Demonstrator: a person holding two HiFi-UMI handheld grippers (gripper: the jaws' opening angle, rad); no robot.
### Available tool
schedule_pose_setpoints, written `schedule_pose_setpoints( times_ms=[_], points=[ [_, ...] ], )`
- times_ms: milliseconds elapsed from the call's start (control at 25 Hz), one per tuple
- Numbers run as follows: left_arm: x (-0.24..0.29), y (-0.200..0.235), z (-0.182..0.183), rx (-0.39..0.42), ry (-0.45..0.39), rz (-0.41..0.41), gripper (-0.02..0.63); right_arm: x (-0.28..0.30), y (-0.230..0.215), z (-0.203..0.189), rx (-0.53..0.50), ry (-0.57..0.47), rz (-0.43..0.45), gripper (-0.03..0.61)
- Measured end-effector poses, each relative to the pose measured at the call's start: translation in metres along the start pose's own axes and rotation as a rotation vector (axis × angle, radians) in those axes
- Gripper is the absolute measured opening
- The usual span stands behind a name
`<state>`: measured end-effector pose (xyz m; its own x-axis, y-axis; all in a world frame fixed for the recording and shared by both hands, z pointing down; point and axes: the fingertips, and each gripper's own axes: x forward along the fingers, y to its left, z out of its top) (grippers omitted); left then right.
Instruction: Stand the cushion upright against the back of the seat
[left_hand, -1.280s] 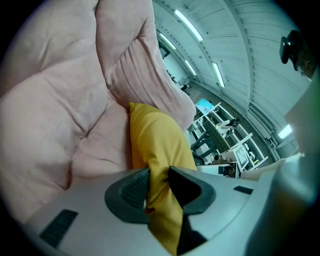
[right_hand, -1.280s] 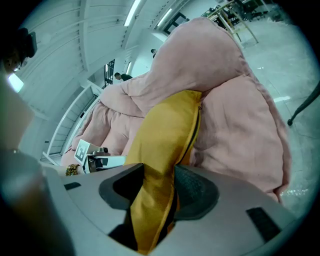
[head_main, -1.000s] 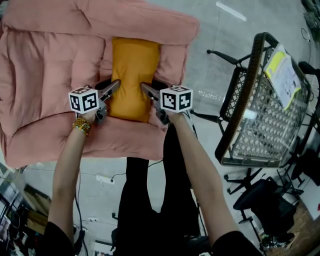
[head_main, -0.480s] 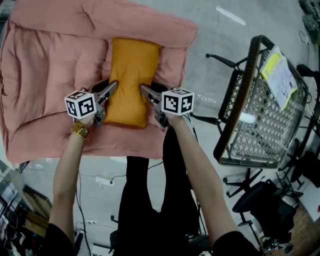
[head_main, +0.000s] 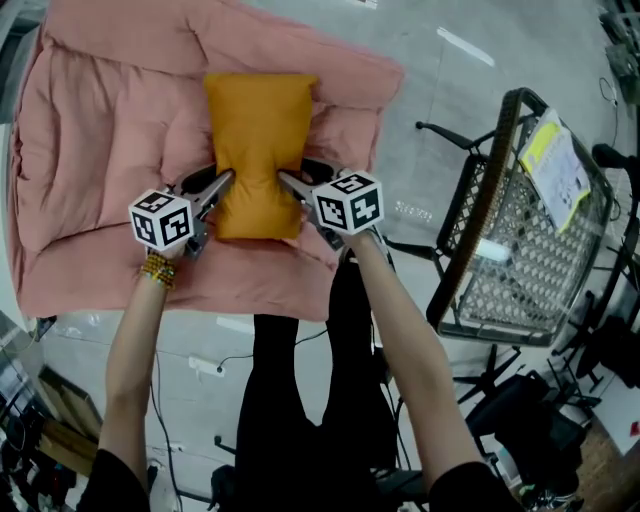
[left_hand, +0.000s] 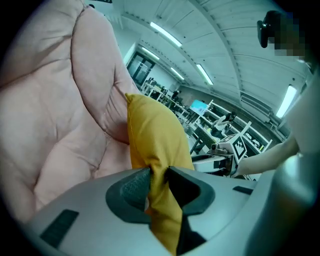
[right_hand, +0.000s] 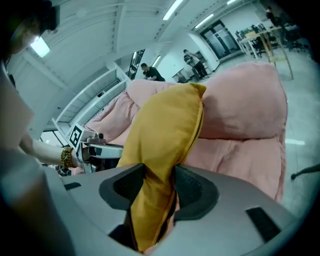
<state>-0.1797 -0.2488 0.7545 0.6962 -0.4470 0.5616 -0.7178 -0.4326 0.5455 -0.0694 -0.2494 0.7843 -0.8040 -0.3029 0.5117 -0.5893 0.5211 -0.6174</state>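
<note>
1. The orange cushion (head_main: 258, 150) sits in a narrow channel between the pink seat's padded arms (head_main: 345, 130), which crowd both its sides.
2. The seat's back (head_main: 200, 40) rises just behind it.
3. Bare floor (head_main: 440, 100) lies open right of the seat, up to the mesh chair (head_main: 520, 230).
4. The person's legs (head_main: 300, 400) stand at the seat's front edge.

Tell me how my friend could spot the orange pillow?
Look for the big puffy pink quilted seat filling the left of the head view. In its middle is a mustard-orange rectangular fabric cushion, pinched on both sides by the left gripper and the right gripper. It is the only orange thing; all the padding around it is pink.
</note>
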Motion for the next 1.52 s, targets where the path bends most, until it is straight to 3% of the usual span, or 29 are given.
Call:
schedule_pose_setpoints(
  times_ms=[200, 1040, 1520],
  points=[
    [-0.011, 0.004, 0.003, -0.021, -0.048, 0.037, 0.120, 0.008, 0.005, 0.015, -0.113, 0.056, 0.003, 0.196],
    [-0.082, 0.000, 0.021, -0.054, -0.213, 0.222, 0.115, 0.029, 0.066, 0.063, -0.391, 0.182, 0.060, 0.189],
    [-0.108, -0.009, 0.020, -0.094, -0.282, 0.324, 0.112, 0.038, 0.094, 0.087, -0.632, 0.268, 0.117, 0.189]
  ],
)
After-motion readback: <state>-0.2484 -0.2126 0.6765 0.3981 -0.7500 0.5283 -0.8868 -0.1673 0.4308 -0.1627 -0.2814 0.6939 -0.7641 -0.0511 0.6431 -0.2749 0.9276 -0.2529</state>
